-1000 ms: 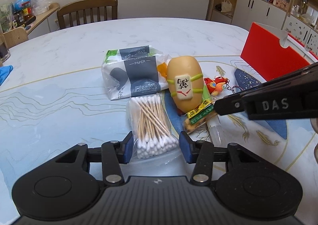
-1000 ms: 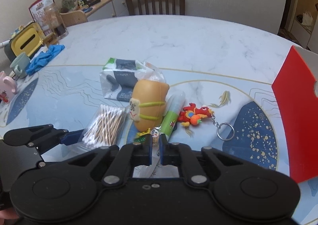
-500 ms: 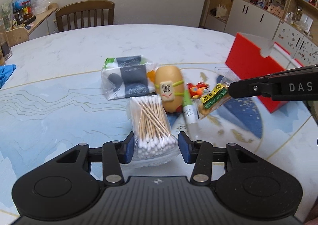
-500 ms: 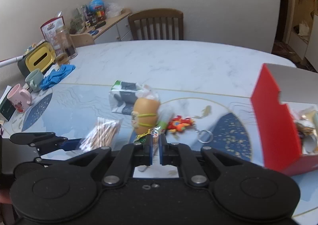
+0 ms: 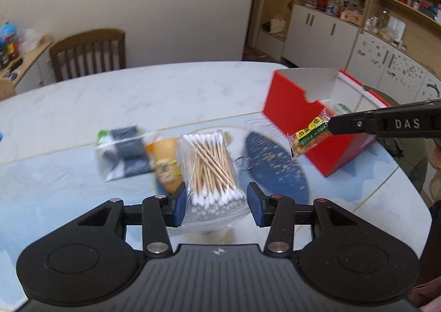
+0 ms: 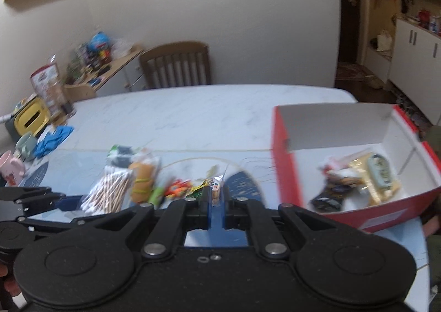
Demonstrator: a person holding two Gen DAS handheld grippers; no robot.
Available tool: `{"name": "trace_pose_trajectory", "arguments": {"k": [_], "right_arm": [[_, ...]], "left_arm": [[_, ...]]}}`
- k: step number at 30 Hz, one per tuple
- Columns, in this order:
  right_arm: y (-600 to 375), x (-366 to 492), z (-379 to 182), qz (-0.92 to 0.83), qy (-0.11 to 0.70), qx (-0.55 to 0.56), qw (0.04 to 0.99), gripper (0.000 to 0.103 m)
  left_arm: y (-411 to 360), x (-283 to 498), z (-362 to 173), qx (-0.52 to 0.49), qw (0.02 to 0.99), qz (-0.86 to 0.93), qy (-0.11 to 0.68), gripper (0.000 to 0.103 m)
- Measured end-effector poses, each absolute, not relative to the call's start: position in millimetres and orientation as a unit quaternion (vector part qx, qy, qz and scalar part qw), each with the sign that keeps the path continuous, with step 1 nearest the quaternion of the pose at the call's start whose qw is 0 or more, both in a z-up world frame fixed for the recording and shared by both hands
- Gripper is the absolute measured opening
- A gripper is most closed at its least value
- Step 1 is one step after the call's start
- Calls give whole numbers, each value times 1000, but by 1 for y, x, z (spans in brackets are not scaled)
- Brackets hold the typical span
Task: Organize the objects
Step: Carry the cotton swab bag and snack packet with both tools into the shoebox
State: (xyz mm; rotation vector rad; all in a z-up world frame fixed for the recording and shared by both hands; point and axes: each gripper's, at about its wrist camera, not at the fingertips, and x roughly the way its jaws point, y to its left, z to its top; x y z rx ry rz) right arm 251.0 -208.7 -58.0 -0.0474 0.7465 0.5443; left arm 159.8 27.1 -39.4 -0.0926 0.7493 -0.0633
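Observation:
My left gripper (image 5: 215, 203) is shut on a clear bag of cotton swabs (image 5: 212, 168) and holds it above the table. My right gripper (image 6: 216, 199) is shut on a small snack packet (image 6: 209, 186) with a yellow-green label. In the left wrist view that packet (image 5: 308, 135) hangs from the right gripper's tip in front of the open red box (image 5: 289, 108). The red box (image 6: 286, 168) stands at the right and holds several small items. On the table lie a tissue pack (image 5: 124, 152), a yellow toy (image 6: 142, 179), a green tube (image 6: 155, 195) and a red dragon keychain (image 6: 177, 188).
The marble table (image 6: 193, 113) has a wooden chair (image 6: 176, 66) behind it. Blue gloves (image 6: 53, 138), a grey mug (image 6: 26, 145) and a pink mug (image 6: 8, 168) sit at the table's left edge. Cabinets and shelves line the right wall.
Both grippers have risen. The swab bag has left the table in my left gripper. My right gripper has carried the snack packet to the right, up to the red box.

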Motion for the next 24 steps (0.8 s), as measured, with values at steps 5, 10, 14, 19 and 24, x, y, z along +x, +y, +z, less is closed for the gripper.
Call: {"name": "trace_pose_trajectory", "arguments": {"k": [5, 10, 14, 19, 24], "right_arm": [[-248, 268, -46, 245, 341, -8, 908, 6], [-285, 288, -42, 222, 332, -4, 917, 6], [-309, 301, -43, 210, 328, -2, 921, 6], [-335, 314, -47, 202, 326, 2, 924, 6], [-357, 327, -52, 197, 329, 3, 924, 6]], "left_arm": [[-2, 177, -27, -33, 931, -46, 360, 44], [-31, 198, -13, -21, 937, -55, 345, 44], [-57, 215, -6, -14, 938, -66, 341, 44], [-88, 234, -1, -12, 936, -80, 343, 44], [-114, 253, -2, -14, 932, -86, 351, 44]]}}
